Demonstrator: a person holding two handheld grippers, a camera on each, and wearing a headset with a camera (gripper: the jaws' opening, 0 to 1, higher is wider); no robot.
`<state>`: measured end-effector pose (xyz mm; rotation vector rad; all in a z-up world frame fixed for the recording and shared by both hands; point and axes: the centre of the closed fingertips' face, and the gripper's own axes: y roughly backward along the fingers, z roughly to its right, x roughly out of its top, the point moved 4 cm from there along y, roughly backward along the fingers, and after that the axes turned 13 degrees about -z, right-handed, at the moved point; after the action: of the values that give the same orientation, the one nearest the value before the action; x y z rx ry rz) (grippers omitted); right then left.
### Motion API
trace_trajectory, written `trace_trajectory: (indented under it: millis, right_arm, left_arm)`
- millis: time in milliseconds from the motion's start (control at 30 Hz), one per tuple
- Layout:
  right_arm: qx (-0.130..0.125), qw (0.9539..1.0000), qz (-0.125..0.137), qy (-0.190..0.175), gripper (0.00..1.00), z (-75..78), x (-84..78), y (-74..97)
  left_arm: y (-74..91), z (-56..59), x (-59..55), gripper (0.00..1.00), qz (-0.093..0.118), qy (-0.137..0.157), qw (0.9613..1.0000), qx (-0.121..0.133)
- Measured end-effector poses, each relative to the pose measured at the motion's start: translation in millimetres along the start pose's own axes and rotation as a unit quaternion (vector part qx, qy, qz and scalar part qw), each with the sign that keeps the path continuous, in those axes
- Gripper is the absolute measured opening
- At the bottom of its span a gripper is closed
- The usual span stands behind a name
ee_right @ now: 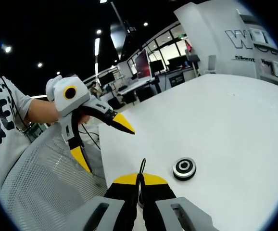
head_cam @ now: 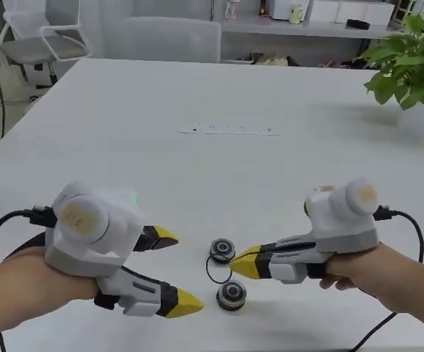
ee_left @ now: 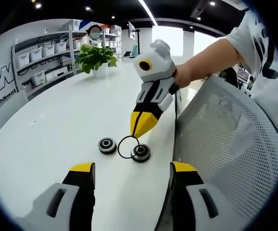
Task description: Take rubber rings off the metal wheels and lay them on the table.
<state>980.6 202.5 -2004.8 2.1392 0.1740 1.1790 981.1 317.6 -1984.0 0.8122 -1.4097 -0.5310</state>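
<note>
Jaws of the right gripper [head_cam: 240, 265] are pressed together on a thin black rubber ring [head_cam: 207, 271]. Its loop sits between the farther metal wheel [head_cam: 221, 250] and the nearer metal wheel [head_cam: 231, 294] on the white table [head_cam: 197, 169]; I cannot tell whether the ring touches the tabletop. Just to the left of both wheels, the left gripper [head_cam: 177, 270] hovers over the table with its jaws wide apart, gripping nothing.

Leafy potted plant [head_cam: 410, 55], grey office chair [head_cam: 39, 40], shelves of white bins [ee_left: 35, 60].
</note>
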Motion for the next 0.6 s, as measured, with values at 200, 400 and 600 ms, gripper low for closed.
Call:
trace_trajectory:
  millis: [200, 400, 600]
  right_arm:
    - [0.005, 0.9999, -0.007, 0.008, 0.0, -2.6, 6.8, -8.6]
    - [0.011, 0.9997, -0.014, 0.014, 0.0, -4.8, 11.8, -21.4]
    - [0.018, 0.9994, -0.023, 0.02, 0.0, -7.7, 15.3, -34.0]
  left_arm:
    - [9.7, -6.7, -11.9, 0.65, -0.004, 0.009, 0.9999, 0.011]
    - [17.2, -13.6, -20.3, 0.69, -0.002, 0.022, 0.9995, 0.023]
    - [22.3, -16.0, -29.3, 0.73, -0.005, 0.031, 0.9991, 0.027]
